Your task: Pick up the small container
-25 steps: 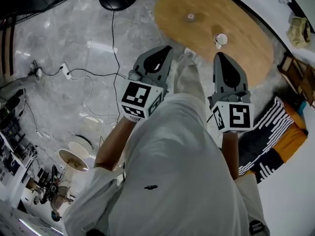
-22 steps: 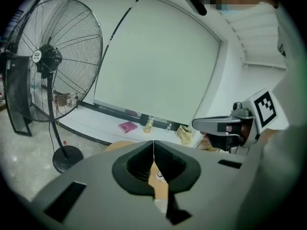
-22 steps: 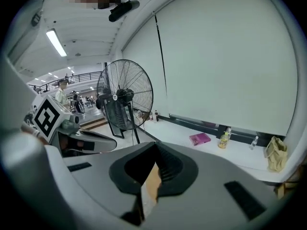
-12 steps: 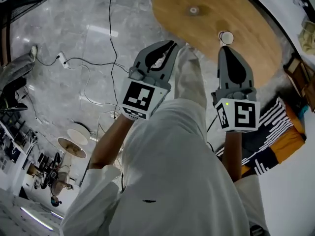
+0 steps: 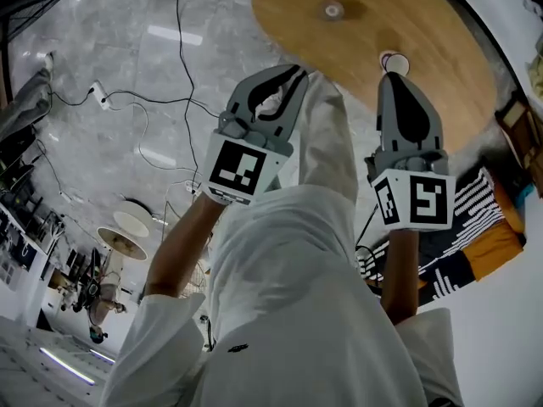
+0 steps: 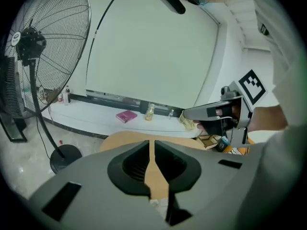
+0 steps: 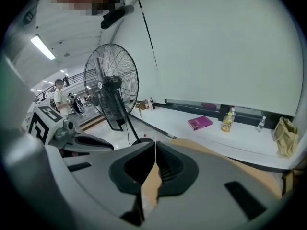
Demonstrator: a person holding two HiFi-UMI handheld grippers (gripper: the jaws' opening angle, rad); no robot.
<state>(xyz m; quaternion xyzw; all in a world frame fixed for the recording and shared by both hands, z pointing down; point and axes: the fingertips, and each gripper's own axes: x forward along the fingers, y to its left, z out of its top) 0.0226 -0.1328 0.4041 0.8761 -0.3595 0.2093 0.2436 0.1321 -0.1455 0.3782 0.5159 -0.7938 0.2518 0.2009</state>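
Observation:
The small container [image 5: 395,61], a white cup, stands on the round wooden table [image 5: 365,24], near its close edge. My right gripper [image 5: 391,78] is shut and empty, its tip just short of the cup in the head view. My left gripper [image 5: 297,74] is also shut and empty, and hangs over the floor at the table's near edge, left of the cup. In the left gripper view the jaws [image 6: 152,143] meet over the tabletop [image 6: 125,140]. In the right gripper view the jaws [image 7: 155,144] meet too. The cup shows in neither gripper view.
A second small object [image 5: 333,9] sits further back on the table. A standing fan [image 7: 111,86] and its base [image 6: 65,157] stand on the left. Cables [image 5: 161,100] trail over the floor. A ledge behind holds a pink book [image 7: 199,122] and bottles [image 7: 226,120].
Both grippers have come closer to the table, still shut. The cup now sits right above the right gripper's tip in the head view.

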